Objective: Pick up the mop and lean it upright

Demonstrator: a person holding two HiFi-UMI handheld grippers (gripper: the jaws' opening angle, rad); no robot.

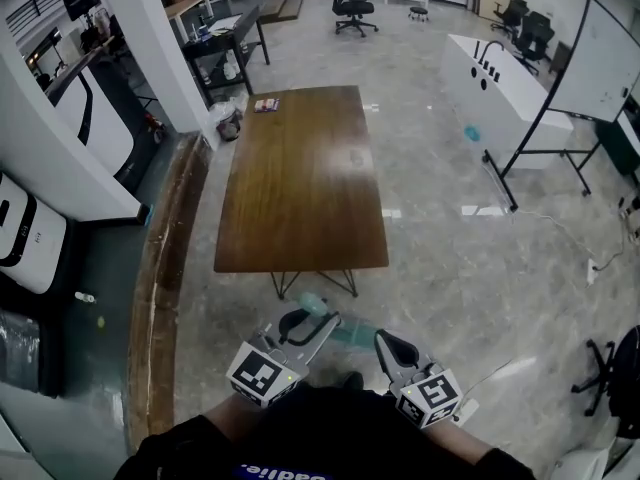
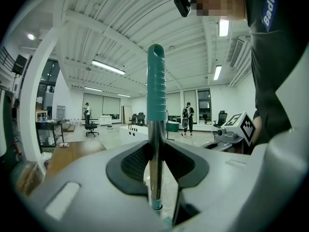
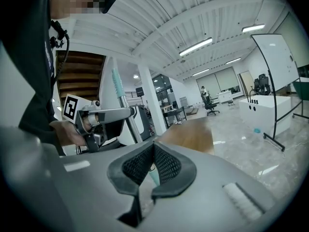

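Two grippers are closed on the mop (image 2: pixel 156 81), whose pole stands nearly upright in front of the person. The left gripper (image 2: pixel 155 151) is clamped on the bare metal shaft. The shaft is pinched between its ribbed black pads (image 2: pixel 131 163), the ridged teal grip rises above the fingertips, and a teal collar is seen just below them. The right gripper (image 3: pixel 153 151) is drawn almost shut, its fingertips meeting. A teal stretch of pole appears caught in the narrow gap behind them, and the left hold is seen beyond and above these fingertips. The mop head is not shown.

The pole is judged stiff and light, but its polished metal is likely slippery, so the ridged plastic is the surer place to be gripped. Most weight is expected low down, so a high hold would suit steering as it is leaned.
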